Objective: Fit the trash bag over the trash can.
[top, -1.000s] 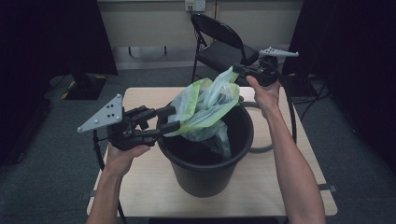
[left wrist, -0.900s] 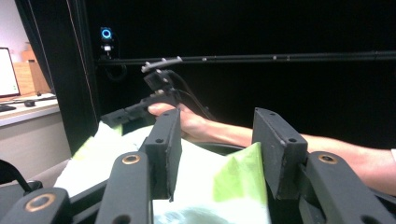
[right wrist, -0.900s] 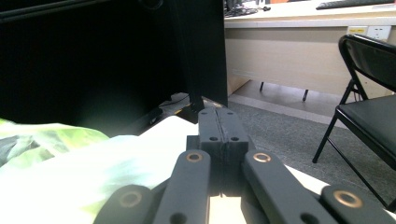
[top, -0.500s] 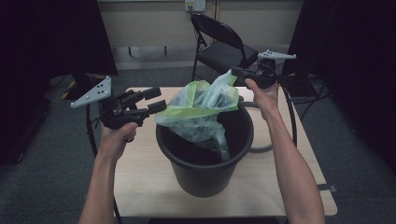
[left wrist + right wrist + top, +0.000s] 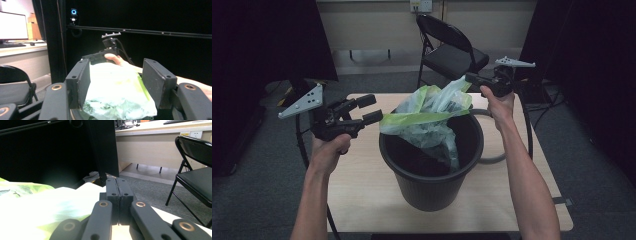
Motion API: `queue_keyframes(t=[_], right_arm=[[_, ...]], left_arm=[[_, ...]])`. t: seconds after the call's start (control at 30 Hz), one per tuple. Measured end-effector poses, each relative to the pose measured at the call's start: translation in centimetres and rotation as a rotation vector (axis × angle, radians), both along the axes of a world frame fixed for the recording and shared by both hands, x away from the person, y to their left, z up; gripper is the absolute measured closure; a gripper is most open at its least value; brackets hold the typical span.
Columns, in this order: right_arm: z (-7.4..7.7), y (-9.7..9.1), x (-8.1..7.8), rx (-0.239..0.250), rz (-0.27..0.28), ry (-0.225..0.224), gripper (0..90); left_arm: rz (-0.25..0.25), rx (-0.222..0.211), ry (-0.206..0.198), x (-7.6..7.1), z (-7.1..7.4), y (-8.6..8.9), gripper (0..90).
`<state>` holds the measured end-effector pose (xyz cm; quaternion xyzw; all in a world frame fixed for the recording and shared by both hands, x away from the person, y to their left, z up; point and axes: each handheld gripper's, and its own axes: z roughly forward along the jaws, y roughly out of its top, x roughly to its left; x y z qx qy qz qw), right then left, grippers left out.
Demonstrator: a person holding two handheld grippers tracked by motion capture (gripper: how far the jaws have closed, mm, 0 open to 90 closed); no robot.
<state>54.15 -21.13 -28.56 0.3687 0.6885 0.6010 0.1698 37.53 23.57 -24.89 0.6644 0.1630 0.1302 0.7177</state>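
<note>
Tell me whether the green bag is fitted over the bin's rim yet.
Not yet. The green bag hangs bunched above the bin, its rim bare.

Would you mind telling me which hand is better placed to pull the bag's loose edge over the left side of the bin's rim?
Left. Its tool is open beside the bag at the bin; the right tool is shut on the far edge.

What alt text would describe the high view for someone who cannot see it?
A green plastic bag hangs over a black bin on a wooden table. The right tongs pinch its far edge; the left tongs, open, sit just off its near edge.
</note>
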Motion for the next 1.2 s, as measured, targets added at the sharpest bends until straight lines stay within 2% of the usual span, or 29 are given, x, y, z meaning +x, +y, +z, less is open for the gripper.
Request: queue_keyframes(t=[0.1, 0.27, 0.37, 0.5, 0.53, 0.57, 0.67, 0.8, 0.87, 0.9, 0.97, 1.03, 1.13, 1.2], right_arm=[[0.0, -0.2, 0.0, 0.0, -0.002, -0.001, 89.6], [0.2, -0.6, 0.0, 0.035, -0.001, -0.012, 88.9], [0.3, -0.1, -0.1, 0.017, 0.019, -0.018, 88.8], [0.5, 0.9, -0.1, 0.014, 0.055, -0.018, 87.9], [0.6, 1.2, 0.0, 0.011, 0.064, -0.02, 87.6], [0.7, 1.8, 0.1, -0.001, 0.08, -0.021, 87.4], [1.1, 3.4, 0.2, -0.01, 0.11, -0.03, 85.7], [1.5, 4.8, 0.2, -0.038, 0.14, -0.028, 77.4], [1.9, 5.1, -0.4, -0.049, 0.15, -0.04, 60.0], [2.1, 5.0, -0.7, -0.052, 0.15, -0.043, 54.3], [2.4, 4.7, -1.5, -0.06, 0.153, -0.054, 48.0], [2.6, 4.1, -2.5, -0.062, 0.143, -0.063, 42.1], [2.4, 2.7, -4.2, -0.046, 0.162, -0.065, 38.7], [2.0, 2.2, -5.2, -0.061, 0.168, -0.071, 37.6]], left_arm=[[-0.006, -0.007, -0.019, -0.2, 0.1, 0.2, 37.7], [0.038, 0.0, 0.007, 0.1, 0.2, 0.6, 39.1], [0.048, 0.013, 0.037, 1.0, -0.3, 0.4, 39.2], [0.043, 0.034, 0.085, 3.0, -1.3, -0.3, 37.9], [0.05, 0.052, 0.109, 3.9, -1.5, -0.5, 36.4], [0.07, 0.077, 0.116, 4.5, -1.5, -0.7, 32.9], [0.055, 0.064, 0.156, 6.9, -2.0, -1.8, 29.8], [0.007, 0.074, 0.189, 8.7, -2.8, -3.4, 28.5], [0.002, 0.102, 0.202, 9.0, -3.3, -3.9, 32.6], [-0.006, 0.104, 0.204, 9.1, -3.5, -4.0, 37.4], [-0.019, 0.111, 0.207, 9.1, -3.9, -4.0, 48.4], [-0.002, 0.113, 0.218, 9.0, -4.3, -3.8, 63.7], [0.01, 0.13, 0.214, 8.7, -4.6, -3.4, 82.0], [0.009, 0.115, 0.21, 8.4, -4.8, -2.9, 87.0]])
